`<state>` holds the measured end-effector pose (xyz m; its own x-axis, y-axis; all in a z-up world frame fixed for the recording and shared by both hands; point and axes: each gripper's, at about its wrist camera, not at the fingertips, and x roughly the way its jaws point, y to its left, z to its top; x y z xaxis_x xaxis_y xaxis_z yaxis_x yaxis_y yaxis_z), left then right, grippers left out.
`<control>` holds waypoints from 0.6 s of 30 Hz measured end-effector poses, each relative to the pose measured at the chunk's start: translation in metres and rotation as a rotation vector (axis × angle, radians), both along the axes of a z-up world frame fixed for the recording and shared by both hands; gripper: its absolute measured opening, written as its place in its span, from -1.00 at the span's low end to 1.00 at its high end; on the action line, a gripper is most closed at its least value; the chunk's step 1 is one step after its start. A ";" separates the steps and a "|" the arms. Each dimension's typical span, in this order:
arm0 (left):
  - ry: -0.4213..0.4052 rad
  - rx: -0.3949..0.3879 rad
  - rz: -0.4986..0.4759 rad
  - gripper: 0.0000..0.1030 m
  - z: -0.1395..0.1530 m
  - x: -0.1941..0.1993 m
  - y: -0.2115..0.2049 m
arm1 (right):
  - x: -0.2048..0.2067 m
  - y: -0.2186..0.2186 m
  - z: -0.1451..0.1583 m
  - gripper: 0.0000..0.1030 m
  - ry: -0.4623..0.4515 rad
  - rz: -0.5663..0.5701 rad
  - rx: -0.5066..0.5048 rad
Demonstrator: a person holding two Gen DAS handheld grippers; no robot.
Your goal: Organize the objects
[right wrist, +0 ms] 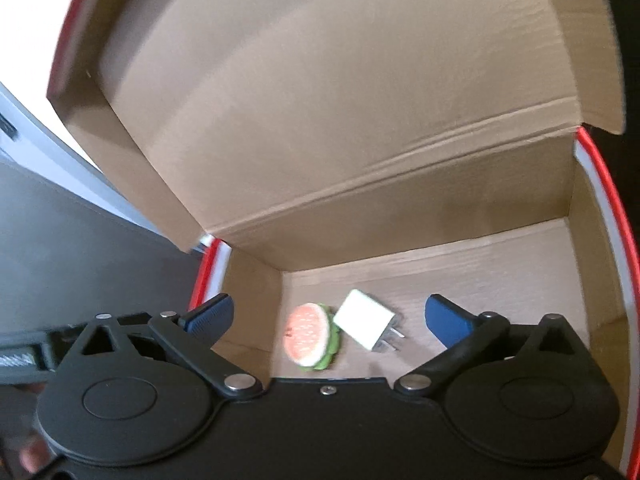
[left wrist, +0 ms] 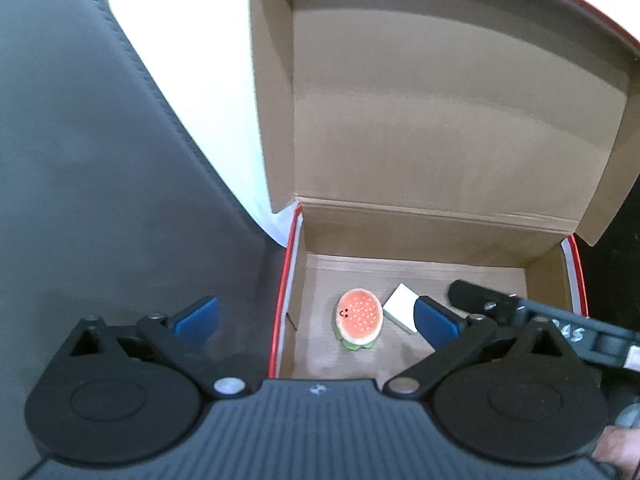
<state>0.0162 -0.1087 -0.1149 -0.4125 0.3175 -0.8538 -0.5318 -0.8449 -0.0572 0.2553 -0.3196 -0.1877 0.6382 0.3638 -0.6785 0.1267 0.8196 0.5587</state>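
Observation:
An open cardboard box (left wrist: 420, 236) with a red and white rim stands with its lid up; it also shows in the right wrist view (right wrist: 400, 208). On its floor lie a small burger-shaped toy (left wrist: 359, 317) (right wrist: 310, 337) and a white plug charger (left wrist: 401, 307) (right wrist: 366, 323) with its prongs showing, side by side. My left gripper (left wrist: 316, 316) is open and empty above the box's left wall. My right gripper (right wrist: 328, 318) is open and empty above the two items; part of it shows in the left wrist view (left wrist: 520, 312).
A dark grey mat (left wrist: 100, 200) covers the surface left of the box. A white surface (left wrist: 192, 60) lies beyond it. The raised lid (right wrist: 320, 80) stands behind the box opening.

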 end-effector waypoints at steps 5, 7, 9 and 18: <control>-0.004 0.025 -0.004 1.00 0.011 0.008 -0.015 | -0.010 0.000 0.025 1.00 -0.025 -0.012 -0.028; 0.007 0.020 -0.025 1.00 0.016 0.012 -0.020 | -0.018 -0.002 0.036 1.00 -0.042 -0.016 -0.038; 0.023 0.017 -0.028 1.00 0.021 0.015 -0.025 | -0.020 0.000 0.039 1.00 -0.052 -0.026 -0.044; 0.033 0.047 -0.065 1.00 0.046 0.029 -0.041 | -0.041 -0.004 0.078 1.00 -0.086 -0.032 -0.030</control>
